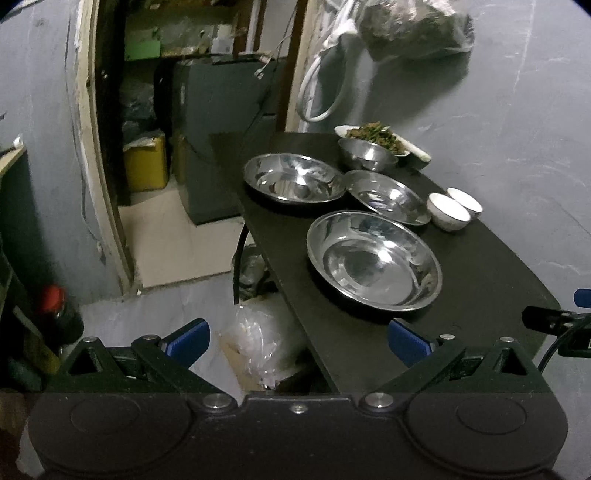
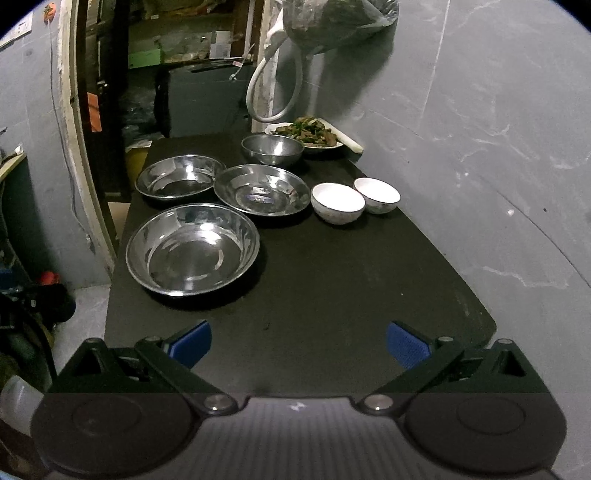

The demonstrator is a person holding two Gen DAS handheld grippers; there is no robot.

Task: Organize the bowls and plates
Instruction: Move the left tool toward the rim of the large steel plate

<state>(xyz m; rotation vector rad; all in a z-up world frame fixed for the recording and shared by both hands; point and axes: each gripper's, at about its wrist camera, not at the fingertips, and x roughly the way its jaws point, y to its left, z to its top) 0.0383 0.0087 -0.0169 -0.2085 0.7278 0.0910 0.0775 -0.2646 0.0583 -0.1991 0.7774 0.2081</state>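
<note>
Three shallow steel plates lie on a black table: the nearest plate, a left rear plate and a middle plate. Behind them stands a small steel bowl. Two white ceramic bowls sit side by side to the right. My right gripper hangs open over the table's near end, holding nothing. My left gripper is open at the table's near left edge, short of the nearest plate. The right gripper's body shows at the left wrist view's right side.
A white plate of cooked greens sits at the table's far end. A grey wall runs along the right. A bag and white hose hang above. Left of the table are a doorway, plastic bags and a red-capped bottle.
</note>
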